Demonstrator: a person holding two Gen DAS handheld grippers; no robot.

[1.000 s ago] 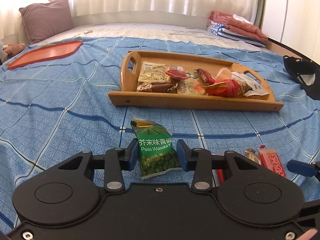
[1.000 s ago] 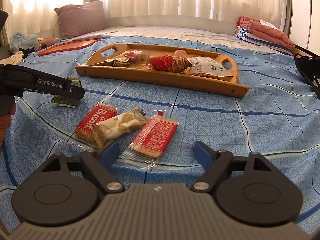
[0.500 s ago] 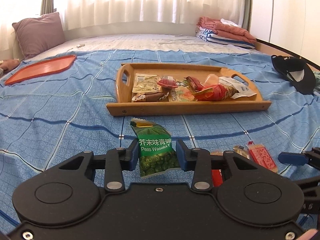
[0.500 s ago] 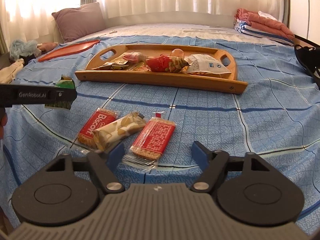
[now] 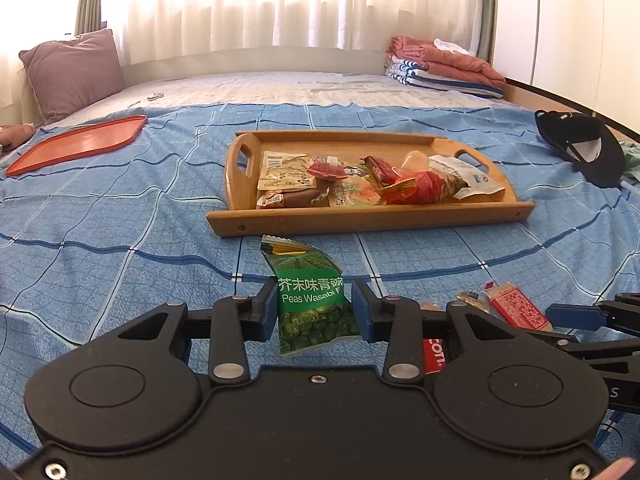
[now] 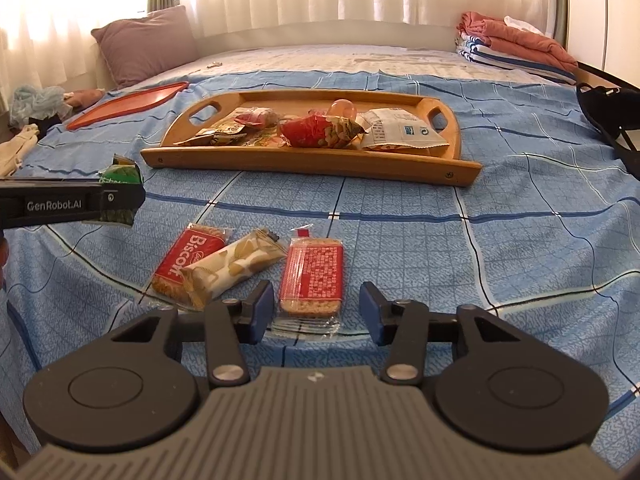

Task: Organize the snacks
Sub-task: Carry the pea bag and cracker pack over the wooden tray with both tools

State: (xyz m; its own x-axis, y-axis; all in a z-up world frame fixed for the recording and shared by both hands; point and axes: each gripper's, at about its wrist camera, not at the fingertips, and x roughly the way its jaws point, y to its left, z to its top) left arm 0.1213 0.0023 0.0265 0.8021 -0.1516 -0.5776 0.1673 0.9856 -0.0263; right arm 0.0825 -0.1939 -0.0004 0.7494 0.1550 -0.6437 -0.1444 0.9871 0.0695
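My left gripper [image 5: 314,310] is shut on a green wasabi peas packet [image 5: 310,298] and holds it above the blue bedspread, short of the wooden tray [image 5: 360,222] that holds several snacks. From the right wrist view the left gripper [image 6: 120,198] and the packet [image 6: 120,174] hang in the air at the left. My right gripper [image 6: 316,312] is open, its fingers either side of a red cracker packet [image 6: 314,278] lying on the bedspread. A Biscoff packet [image 6: 188,266] and a beige snack bar [image 6: 236,266] lie just left of it.
An orange tray [image 5: 80,144] lies at the far left. A black cap [image 5: 580,146] sits at the right edge. A pillow [image 5: 72,72] and folded blankets [image 5: 444,66] lie at the bed's far end.
My left gripper has lifted the peas packet off the bedspread. My right gripper has moved forward and down around the red cracker packet, and its fingers have narrowed.
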